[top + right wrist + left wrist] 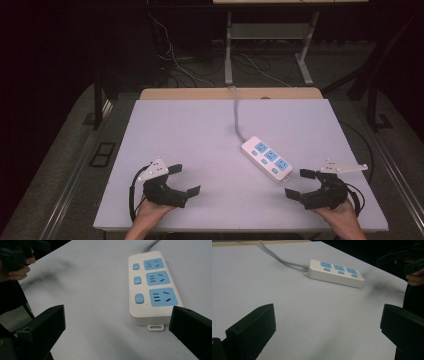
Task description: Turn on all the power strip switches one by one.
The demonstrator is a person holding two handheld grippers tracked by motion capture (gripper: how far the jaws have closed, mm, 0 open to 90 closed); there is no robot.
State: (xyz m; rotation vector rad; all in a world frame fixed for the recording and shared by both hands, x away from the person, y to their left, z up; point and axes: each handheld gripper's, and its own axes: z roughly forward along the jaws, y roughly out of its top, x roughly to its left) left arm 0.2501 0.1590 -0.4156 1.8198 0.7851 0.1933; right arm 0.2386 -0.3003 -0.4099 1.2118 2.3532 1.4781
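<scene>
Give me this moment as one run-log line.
left hand-held gripper: open, empty, over table | right hand-held gripper: open, empty, near power strip | power strip: flat, untouched, nothing plugged in

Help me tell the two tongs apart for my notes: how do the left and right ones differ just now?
The right tongs sit close beside the power strip; the left tongs lie well away from it, over bare table. The left tongs point rightward, the right tongs leftward, facing each other. Shared: both are black, open, hold nothing, and rest near the table's near edge.
</scene>
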